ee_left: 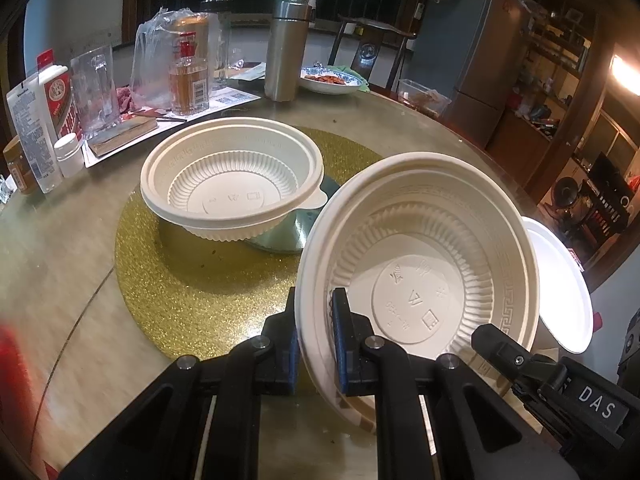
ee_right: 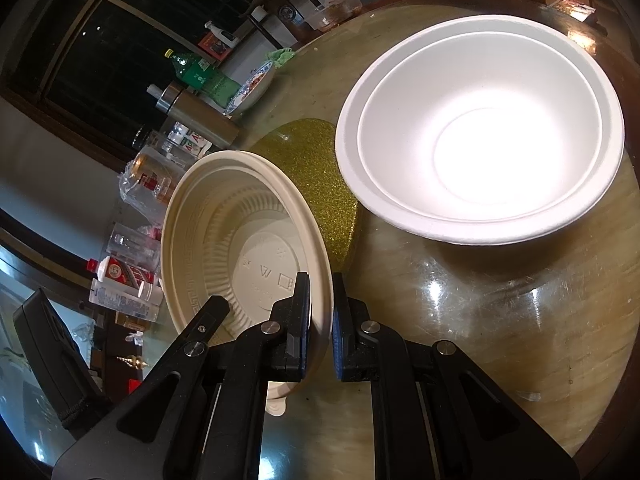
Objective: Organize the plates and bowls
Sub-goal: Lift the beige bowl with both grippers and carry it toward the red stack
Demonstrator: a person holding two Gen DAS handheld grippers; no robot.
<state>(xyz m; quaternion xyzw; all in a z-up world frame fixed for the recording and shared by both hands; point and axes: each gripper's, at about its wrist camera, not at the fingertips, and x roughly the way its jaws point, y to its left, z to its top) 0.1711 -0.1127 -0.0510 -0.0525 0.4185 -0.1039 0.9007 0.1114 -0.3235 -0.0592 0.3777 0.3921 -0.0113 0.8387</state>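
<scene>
A cream ribbed plastic bowl (ee_left: 420, 280) (ee_right: 240, 248) hangs tilted above the table, held from both sides. My left gripper (ee_left: 316, 300) is shut on its left rim. My right gripper (ee_right: 322, 284) is shut on the opposite rim, and one of its fingers (ee_left: 496, 344) shows in the left wrist view. Another cream bowl (ee_left: 232, 176), which looks like two nested, rests on a silver disc in the middle of the gold glitter mat (ee_left: 180, 280) (ee_right: 316, 168). A white smooth bowl (ee_right: 480, 128) (ee_left: 568, 288) stands upright on the table to the right of the held bowl.
The far side of the round table (ee_left: 60, 248) is crowded with bottles, a glass mug (ee_left: 96, 88), a bagged can, a steel flask (ee_left: 286, 52) and a plate of food (ee_left: 330, 80). A clear plastic box (ee_left: 424, 96) sits near the right edge.
</scene>
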